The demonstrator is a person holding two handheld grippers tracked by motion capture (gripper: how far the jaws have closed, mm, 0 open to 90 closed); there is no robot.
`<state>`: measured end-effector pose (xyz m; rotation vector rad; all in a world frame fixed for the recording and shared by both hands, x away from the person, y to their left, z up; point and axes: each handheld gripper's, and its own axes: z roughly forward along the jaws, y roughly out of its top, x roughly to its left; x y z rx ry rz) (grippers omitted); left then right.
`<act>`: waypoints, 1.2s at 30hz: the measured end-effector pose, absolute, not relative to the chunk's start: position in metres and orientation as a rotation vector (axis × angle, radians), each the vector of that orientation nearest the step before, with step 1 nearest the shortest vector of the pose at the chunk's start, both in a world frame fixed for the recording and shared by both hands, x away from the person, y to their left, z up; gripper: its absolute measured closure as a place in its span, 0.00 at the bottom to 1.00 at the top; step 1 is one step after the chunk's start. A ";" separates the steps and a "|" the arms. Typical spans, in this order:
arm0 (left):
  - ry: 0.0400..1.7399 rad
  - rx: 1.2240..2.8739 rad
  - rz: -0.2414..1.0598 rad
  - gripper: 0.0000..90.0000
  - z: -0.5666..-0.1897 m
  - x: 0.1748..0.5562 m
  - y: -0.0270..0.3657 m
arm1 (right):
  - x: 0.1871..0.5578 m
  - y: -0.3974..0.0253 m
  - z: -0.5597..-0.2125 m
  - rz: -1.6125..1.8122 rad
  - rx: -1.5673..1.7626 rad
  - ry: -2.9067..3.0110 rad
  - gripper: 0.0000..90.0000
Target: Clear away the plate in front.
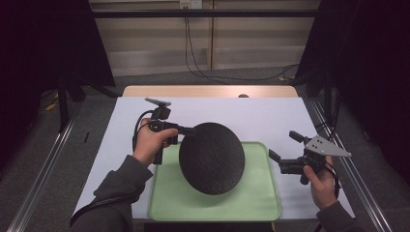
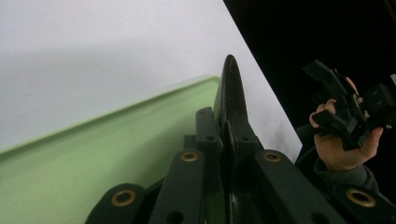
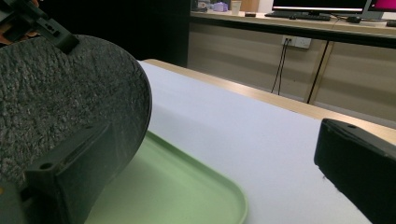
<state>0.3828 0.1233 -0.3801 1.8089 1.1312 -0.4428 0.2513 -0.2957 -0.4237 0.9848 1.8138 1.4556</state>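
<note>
While edge-on, black plate (image 2: 229, 93), left tool (image 2: 225, 135) clamped

One black round plate (image 1: 212, 157), one green tray (image 1: 261, 203), two grippers: left gripper (image 1: 187, 129), right gripper (image 1: 283, 147).

Support: wooden table (image 1: 208, 91)
Cover: white sheet (image 1: 270, 116) over the tabletop
On sheet: green tray (image 1: 261, 203), near edge

Black textured disc (image 1: 212, 157), tilted, above tray (image 1: 261, 205)
</note>
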 end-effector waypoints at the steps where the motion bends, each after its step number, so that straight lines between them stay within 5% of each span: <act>1: 1.131 1.809 -0.443 0.95 -0.380 0.383 0.123 | 0.252 -0.296 -0.424 1.455 0.986 1.813 0.00; 36: 1.124 1.835 -0.513 0.97 -0.434 0.357 0.114 | 0.252 -0.295 -0.424 1.453 0.988 1.817 0.00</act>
